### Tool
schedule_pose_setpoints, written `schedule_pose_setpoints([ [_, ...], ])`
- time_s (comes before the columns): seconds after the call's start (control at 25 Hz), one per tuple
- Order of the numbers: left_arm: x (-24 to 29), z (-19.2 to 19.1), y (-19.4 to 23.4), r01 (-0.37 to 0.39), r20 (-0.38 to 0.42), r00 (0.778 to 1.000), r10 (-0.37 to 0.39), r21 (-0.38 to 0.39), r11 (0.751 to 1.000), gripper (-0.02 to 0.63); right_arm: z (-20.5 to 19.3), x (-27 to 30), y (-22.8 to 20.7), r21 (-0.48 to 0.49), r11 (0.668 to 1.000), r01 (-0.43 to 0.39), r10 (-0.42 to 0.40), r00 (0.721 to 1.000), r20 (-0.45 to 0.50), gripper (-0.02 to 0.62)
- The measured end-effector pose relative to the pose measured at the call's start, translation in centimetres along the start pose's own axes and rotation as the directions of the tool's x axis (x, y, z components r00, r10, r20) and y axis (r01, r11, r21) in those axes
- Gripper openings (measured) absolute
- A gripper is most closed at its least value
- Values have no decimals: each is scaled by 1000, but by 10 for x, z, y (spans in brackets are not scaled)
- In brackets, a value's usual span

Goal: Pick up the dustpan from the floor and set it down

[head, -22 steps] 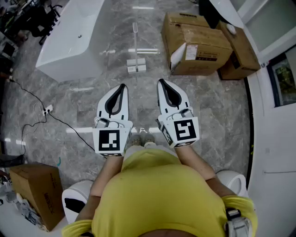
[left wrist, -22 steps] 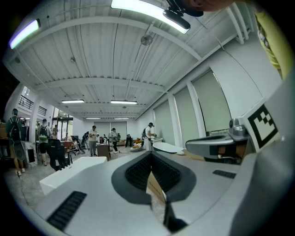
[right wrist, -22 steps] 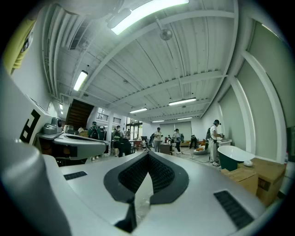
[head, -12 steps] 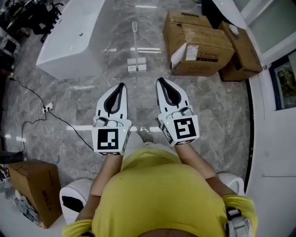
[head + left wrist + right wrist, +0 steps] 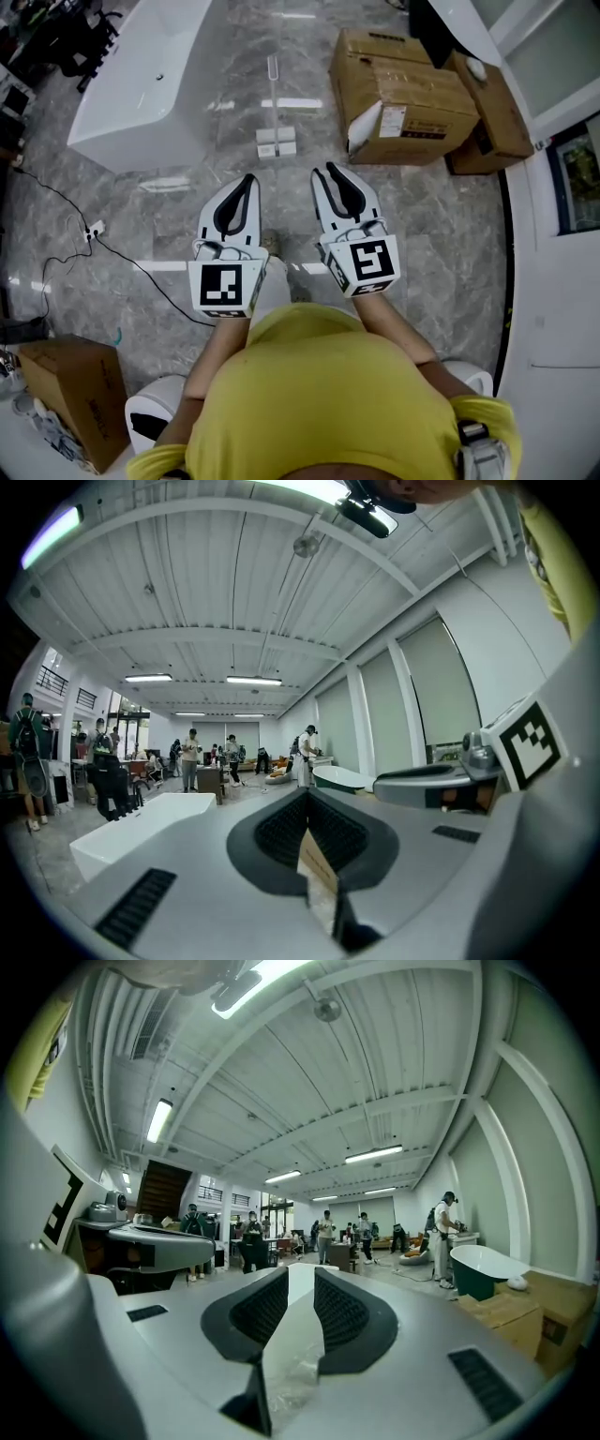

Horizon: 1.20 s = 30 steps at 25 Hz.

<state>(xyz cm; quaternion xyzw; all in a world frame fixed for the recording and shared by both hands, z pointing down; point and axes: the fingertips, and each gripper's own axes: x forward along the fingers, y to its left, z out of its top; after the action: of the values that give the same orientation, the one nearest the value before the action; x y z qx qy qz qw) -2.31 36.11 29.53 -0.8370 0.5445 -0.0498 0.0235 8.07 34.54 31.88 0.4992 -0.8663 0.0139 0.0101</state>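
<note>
The dustpan (image 5: 276, 141) stands on the grey marble floor ahead of me, a pale pan with a thin upright handle (image 5: 273, 66). Both grippers are held level side by side, a good way short of it. In the head view my left gripper (image 5: 248, 178) has its jaw tips together, and the left gripper view shows the left gripper (image 5: 307, 799) shut with nothing in it. My right gripper (image 5: 328, 170) stands a little open; the right gripper view shows a narrow empty gap in the right gripper (image 5: 301, 1274). The dustpan is in neither gripper view.
A white bathtub (image 5: 141, 84) lies at the far left. Cardboard boxes (image 5: 403, 94) stand at the far right. A black cable with a power strip (image 5: 94, 230) runs over the floor at the left. Another box (image 5: 70, 398) sits near left. People stand far off in the hall.
The dustpan, tub and boxes have slid slightly down the head view, so I have come a little closer. One shoe now shows between the grippers. Both grippers keep their pose.
</note>
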Motion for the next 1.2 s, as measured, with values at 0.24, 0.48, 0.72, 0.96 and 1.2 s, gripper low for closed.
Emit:
schedule_pose_setpoints([
  [0.24,60,2,46,21,4,1000,-21,11,1000,0,-1,75,-18,5,1000,1,-1,1000,-17,109],
  [0.48,118,3,90,55,-10,998,-55,15,998,0,-1,143,-39,19,1000,23,-22,999,-32,112],
  [0.72,158,-5,125,80,-16,997,-80,14,997,0,-10,192,-52,29,998,51,-50,997,-55,112],
  [0.96,184,-16,142,116,-9,993,-116,-3,993,0,-17,214,-62,21,995,95,-93,993,-78,110],
  [1.2,199,-22,153,127,-19,992,-128,-47,991,0,-24,223,-69,22,994,111,-108,987,-116,109],
])
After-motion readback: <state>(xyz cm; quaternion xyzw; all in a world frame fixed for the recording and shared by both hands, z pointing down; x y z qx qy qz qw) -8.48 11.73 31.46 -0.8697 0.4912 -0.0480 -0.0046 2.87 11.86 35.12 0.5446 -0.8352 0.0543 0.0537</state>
